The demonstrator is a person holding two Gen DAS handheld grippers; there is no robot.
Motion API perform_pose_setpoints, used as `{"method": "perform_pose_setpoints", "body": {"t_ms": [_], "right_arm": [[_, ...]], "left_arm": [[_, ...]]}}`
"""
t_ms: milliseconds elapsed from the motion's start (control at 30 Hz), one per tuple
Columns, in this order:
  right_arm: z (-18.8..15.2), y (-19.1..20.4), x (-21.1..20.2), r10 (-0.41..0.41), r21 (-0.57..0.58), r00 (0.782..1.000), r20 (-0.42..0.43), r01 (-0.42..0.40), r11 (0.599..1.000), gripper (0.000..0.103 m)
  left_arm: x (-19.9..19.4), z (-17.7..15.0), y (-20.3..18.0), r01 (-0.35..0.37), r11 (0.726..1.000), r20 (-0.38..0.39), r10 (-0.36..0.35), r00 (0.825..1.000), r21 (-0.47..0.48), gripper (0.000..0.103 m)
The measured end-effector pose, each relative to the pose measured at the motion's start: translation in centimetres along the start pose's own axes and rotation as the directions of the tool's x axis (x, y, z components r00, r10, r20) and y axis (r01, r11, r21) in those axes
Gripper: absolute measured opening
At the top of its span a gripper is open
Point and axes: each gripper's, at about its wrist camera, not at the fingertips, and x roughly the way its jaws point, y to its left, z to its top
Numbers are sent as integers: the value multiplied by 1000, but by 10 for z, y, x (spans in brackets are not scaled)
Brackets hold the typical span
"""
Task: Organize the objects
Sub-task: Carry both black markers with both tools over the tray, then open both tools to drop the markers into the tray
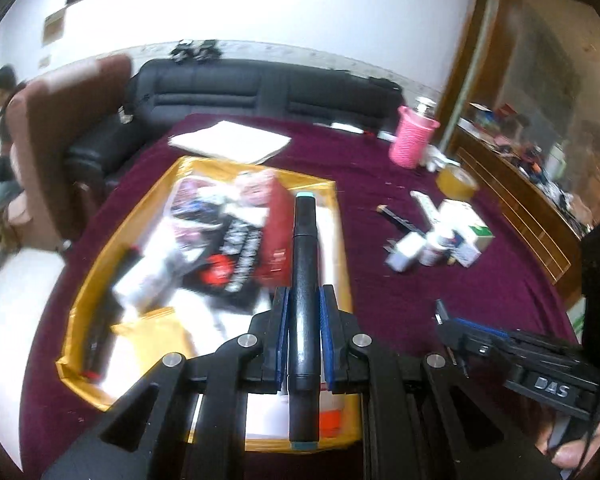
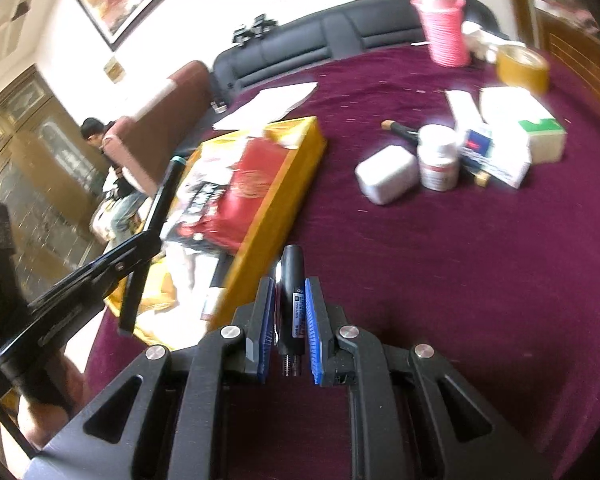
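Note:
My left gripper (image 1: 303, 292) is shut on a long black marker (image 1: 305, 236) with teal ends and hovers over a yellow box (image 1: 92, 272) on the dark red tablecloth. The box holds a red carton (image 1: 274, 224), dark packets and white items. In the right wrist view, my right gripper (image 2: 290, 280) is shut on a short black pen (image 2: 292, 268) with a label, just right of the yellow box (image 2: 276, 216). The left gripper (image 2: 153, 237) shows there at the left with its marker (image 2: 168, 188). The right gripper (image 1: 441, 307) shows at the lower right of the left wrist view.
To the right lie a white block (image 2: 386, 174), a pill bottle (image 2: 437, 158), white cartons (image 2: 512, 128) and a tape roll (image 2: 522, 66). A pink cup (image 2: 444, 28) stands at the far edge. White paper (image 1: 232, 140), a black sofa (image 1: 260, 88) and a seated person (image 1: 0, 92) are beyond.

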Motion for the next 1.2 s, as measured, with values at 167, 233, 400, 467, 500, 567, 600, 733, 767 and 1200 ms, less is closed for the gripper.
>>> {"method": "perform_pose_setpoints", "body": {"t_ms": [167,233,400,467,500,567,600,733,767,1200], "right_arm": [[2,35,19,34,-67,999,-20,-35,997,13],[1,48,29,45,-89,998,-38,-48,995,13],[-3,70,59,43,-137,995,-85,-55,989,13],[-5,74,68,17,-156,995,-99,-32,987,13],[-7,73,73,15,-154,994,-109,-31,988,13],[-9,73,81,12,-149,992,-124,-31,988,13],[-9,73,83,7,-152,992,-125,-26,988,13],[-10,74,89,-11,-172,992,-123,-10,985,13],[-10,73,90,-16,-172,992,-122,-6,985,13],[12,34,35,51,-83,997,-62,-56,995,31]], "left_arm": [[9,-9,31,-39,997,-26,37,999,-60,12],[15,-12,38,-47,996,-43,43,998,-72,12],[21,-20,46,-56,995,-64,51,997,-87,12],[24,-22,47,-57,995,-74,51,996,-86,12],[25,-23,48,-58,995,-77,51,996,-86,12],[27,-24,47,-55,995,-84,48,995,-86,12],[26,-24,47,-54,995,-85,47,995,-89,12],[27,-23,51,-48,993,-91,39,995,-105,12],[26,-23,50,-49,993,-94,39,995,-107,12],[9,-11,20,-18,999,-72,14,997,-51,14]]}}
